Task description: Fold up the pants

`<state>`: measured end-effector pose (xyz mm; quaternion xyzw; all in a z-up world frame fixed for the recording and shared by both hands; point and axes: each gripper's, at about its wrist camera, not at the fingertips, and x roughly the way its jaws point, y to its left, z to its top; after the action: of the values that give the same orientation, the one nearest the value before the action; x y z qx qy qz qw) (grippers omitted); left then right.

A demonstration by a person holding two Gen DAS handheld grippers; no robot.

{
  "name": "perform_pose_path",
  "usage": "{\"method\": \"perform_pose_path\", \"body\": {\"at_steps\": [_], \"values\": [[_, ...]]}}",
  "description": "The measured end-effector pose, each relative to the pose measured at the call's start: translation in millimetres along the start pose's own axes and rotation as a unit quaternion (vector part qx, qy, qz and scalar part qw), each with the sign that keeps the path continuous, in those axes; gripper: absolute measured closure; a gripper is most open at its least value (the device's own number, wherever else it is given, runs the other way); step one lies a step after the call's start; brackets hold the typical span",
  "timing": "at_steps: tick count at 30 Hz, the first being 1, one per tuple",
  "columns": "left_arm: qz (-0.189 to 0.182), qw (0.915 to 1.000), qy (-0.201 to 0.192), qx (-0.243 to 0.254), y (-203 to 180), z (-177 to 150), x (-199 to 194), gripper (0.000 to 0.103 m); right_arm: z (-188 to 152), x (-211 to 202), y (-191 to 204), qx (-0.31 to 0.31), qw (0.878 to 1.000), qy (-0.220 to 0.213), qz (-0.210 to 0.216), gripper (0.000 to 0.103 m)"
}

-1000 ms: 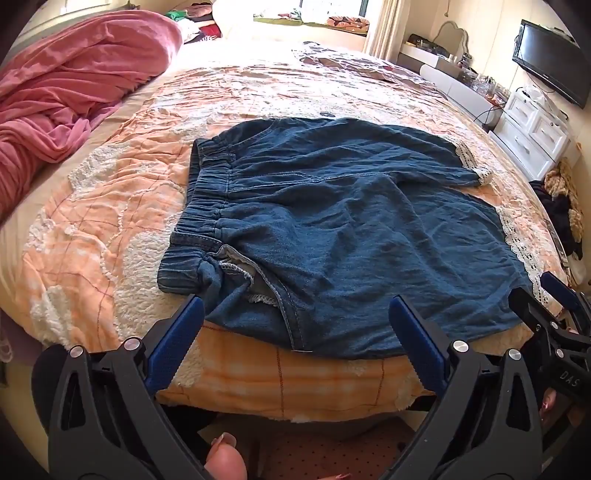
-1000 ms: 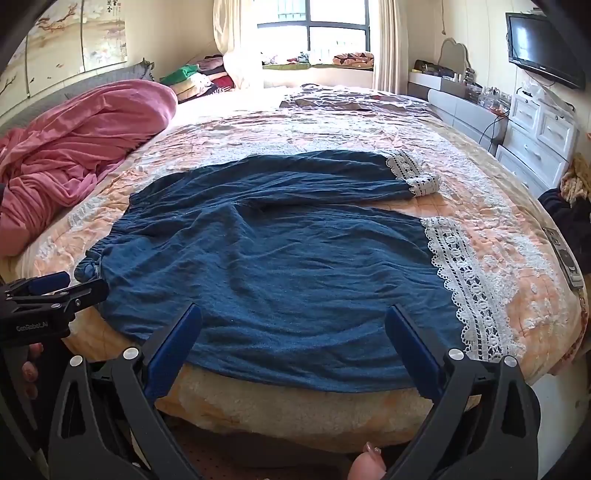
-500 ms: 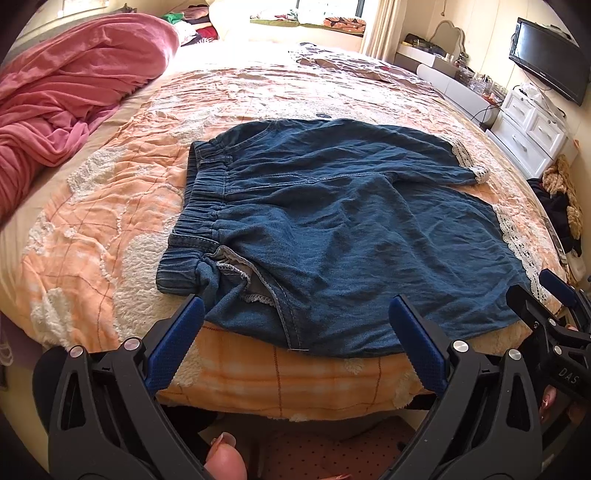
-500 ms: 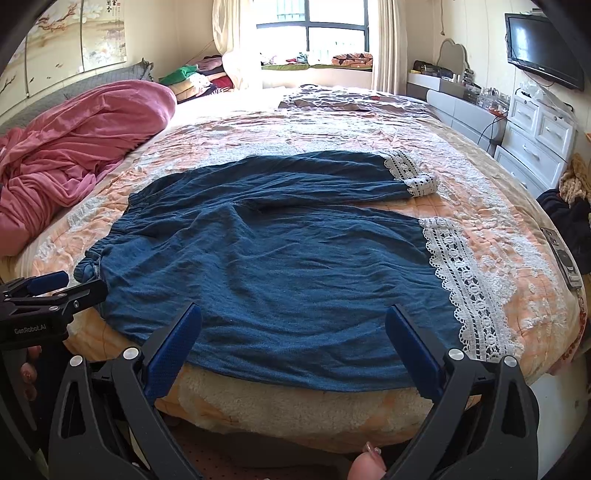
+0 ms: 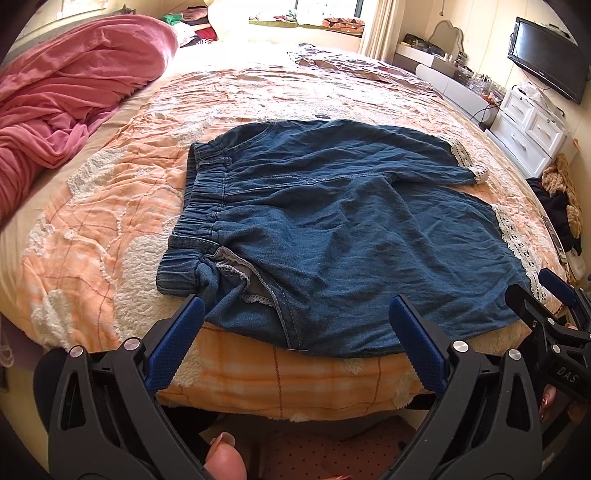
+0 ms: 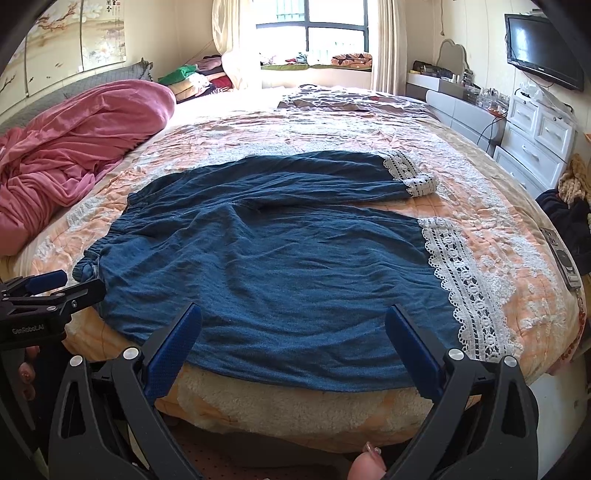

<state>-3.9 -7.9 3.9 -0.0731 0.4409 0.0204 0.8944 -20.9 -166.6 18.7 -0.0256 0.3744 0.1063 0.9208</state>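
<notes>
— Hovering just off the bed's near edge: left gripper (image 5: 295, 339) and right gripper (image 6: 293, 345), fingers (image 5: 173, 350) spread wide on both, nothing held. Probably poised that way to take the cloth at two places along the near hem at once.

— And the pants (image 5: 332, 229)?

— Spread flat on the orange quilt (image 5: 110, 229), near hem lying right at the bed (image 6: 295, 410) edge, within easy reach. Waistband (image 5: 199, 206) to the left, facing the left gripper; lace-trimmed cuffs (image 6: 458, 288) to the right, on the right gripper's side. One leg near, the other beyond it, narrower, with its cuff turned over.

— Not yet folded, then?

— Seemingly not. Legs apart, side by side, so likely a lengthwise fold first: near leg lifted and laid over the far one. Pocket lining (image 5: 236, 269) poking out by the waistband; worth tucking in, else a lump in the fold.

— Anything in the way?

— Further back, a pink blanket (image 6: 81, 147) heaped at the left, well apart from the pants. Beyond that, more bedding (image 6: 351, 99) toward the window (image 6: 310, 29); white drawers (image 6: 535, 144) and a television (image 6: 543, 51) along the right wall. No obstacle to the fold.
</notes>
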Motion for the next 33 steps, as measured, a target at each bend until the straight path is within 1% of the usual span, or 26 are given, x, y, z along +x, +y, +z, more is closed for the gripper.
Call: {"method": "perform_pose_path", "body": {"at_steps": [11,13,15,20,23,26,29,31,32,33], "values": [[0.001,1.0000,0.000,0.001,-1,0,0,0.009,0,3,-3,0.001,1.000,0.003,0.002,0.004],[0.006,1.0000,-0.001,0.003,1,1,2,0.009,1,4,-6,0.002,1.000,0.004,0.004,0.004],[0.015,0.9999,-0.003,0.004,4,3,3,0.009,2,6,-12,0.008,1.000,0.001,-0.003,0.004],[0.024,0.9997,0.000,-0.002,19,13,11,0.009,7,14,-34,0.028,1.000,0.010,-0.006,0.004],[0.034,0.9994,0.006,-0.008,32,20,17,0.009,14,18,-49,0.034,0.999,0.007,-0.013,0.004],[0.050,0.9987,0.003,0.000,41,25,22,0.009,26,27,-81,0.062,0.998,0.018,0.001,0.004],[0.053,0.9985,0.006,0.010,45,26,30,0.009,39,44,-116,0.061,0.997,0.034,-0.022,0.004],[0.059,0.9981,0.011,0.010,47,25,37,0.009,46,59,-137,0.054,0.996,0.055,-0.046,0.004],[0.060,0.9981,0.010,0.011,47,25,39,0.009,50,68,-147,0.051,0.995,0.062,-0.051,0.004],[0.061,0.9981,0.008,0.010,48,25,42,0.009,53,76,-156,0.049,0.994,0.071,-0.068,0.004]]}}
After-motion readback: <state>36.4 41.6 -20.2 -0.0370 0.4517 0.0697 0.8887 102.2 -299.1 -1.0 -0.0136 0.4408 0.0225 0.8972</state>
